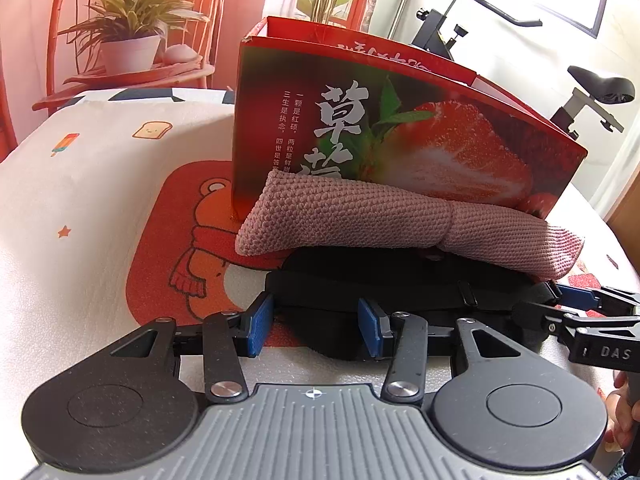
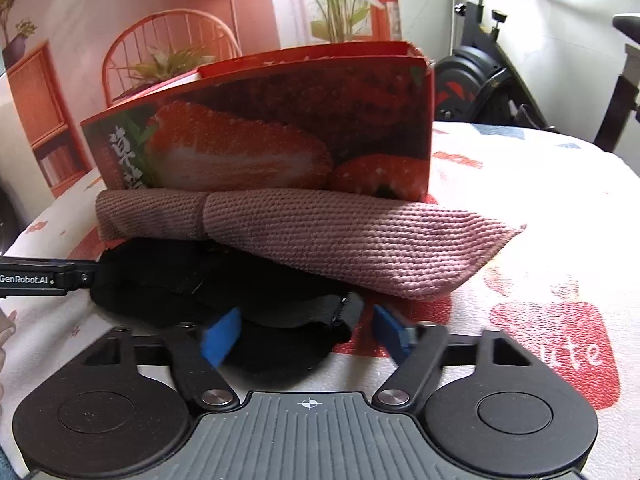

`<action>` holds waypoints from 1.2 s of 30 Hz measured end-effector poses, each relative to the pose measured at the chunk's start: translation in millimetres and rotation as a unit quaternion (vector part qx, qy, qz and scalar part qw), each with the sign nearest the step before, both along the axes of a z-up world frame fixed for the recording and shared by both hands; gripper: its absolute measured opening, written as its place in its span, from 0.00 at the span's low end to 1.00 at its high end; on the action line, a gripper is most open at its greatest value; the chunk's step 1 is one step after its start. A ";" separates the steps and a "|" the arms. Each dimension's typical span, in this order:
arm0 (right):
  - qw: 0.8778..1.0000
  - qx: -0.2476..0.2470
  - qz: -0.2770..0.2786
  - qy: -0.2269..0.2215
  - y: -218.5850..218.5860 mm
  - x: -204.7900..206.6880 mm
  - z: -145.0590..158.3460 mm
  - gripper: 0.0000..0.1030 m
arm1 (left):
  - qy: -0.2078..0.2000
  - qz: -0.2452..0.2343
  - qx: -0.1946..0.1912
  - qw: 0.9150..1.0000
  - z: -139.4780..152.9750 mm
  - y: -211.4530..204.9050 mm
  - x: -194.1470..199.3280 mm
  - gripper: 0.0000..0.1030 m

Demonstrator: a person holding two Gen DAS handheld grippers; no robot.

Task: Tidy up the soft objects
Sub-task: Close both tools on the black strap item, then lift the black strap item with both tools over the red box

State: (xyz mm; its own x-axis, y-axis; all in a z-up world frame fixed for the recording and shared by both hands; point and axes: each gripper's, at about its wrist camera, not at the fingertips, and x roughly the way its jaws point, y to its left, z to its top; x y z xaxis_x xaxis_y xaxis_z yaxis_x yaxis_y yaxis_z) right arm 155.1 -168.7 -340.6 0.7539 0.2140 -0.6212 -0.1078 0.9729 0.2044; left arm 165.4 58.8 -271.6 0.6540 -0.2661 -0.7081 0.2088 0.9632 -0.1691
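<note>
A black padded piece with an elastic strap (image 1: 400,280) (image 2: 180,280) lies on the printed cover. A folded pink knitted cloth (image 1: 360,220) (image 2: 320,240) rests on its far edge and leans against a red open-topped strawberry box (image 1: 420,128) (image 2: 280,120). My left gripper (image 1: 316,326) is shut on the left end of the black piece, whose lobe fills the gap between the blue pads. My right gripper (image 2: 308,336) is at the other end, jaws open. The strap end lies between the blurred pads, and the right pad (image 2: 394,334) stands clear of it. In the left wrist view the right gripper (image 1: 560,304) comes in from the right.
A white cover with a bear print (image 1: 192,240) and red patches (image 2: 560,340) spreads over the surface. Behind stand a potted plant (image 1: 128,40) on a red chair and an exercise bike (image 1: 580,92) (image 2: 480,76). A person's hand (image 1: 620,412) shows at the lower right.
</note>
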 end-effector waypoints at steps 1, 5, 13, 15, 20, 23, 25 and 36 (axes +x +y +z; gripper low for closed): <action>1.000 -0.002 -0.001 -0.001 0.2 0.0 -0.2 0.54 | 0.001 0.000 -0.001 1.000 0.1 -0.4 -0.3 0.48; 1.000 -0.007 -0.005 -0.007 -0.8 -0.7 -0.4 0.37 | 0.003 -0.004 0.000 1.000 0.4 -3.9 -3.7 0.48; 1.000 0.008 -0.017 -0.010 -10.1 -1.6 -1.4 0.20 | 0.003 0.000 -0.004 1.000 0.5 -2.3 -6.8 0.36; 1.000 0.008 -0.019 -0.012 -10.6 -2.3 -0.9 0.14 | 0.010 0.007 -0.008 1.000 1.2 0.9 -6.1 0.22; 1.000 0.016 -0.019 -0.019 -10.8 -7.1 3.4 0.12 | 0.011 0.014 -0.005 1.000 9.7 3.2 -14.9 0.07; 0.999 0.025 -0.022 -0.028 -13.5 -14.6 10.4 0.12 | 0.000 0.017 -0.005 1.000 16.9 2.2 -24.3 0.05; 0.999 0.032 -0.023 -0.036 -15.9 -21.3 16.4 0.12 | -0.012 0.015 -0.007 1.000 24.0 1.0 -30.0 0.05; 0.997 0.047 -0.009 -0.066 -15.8 -48.5 44.3 0.12 | -0.061 -0.044 -0.023 0.997 54.1 -19.4 -68.7 0.03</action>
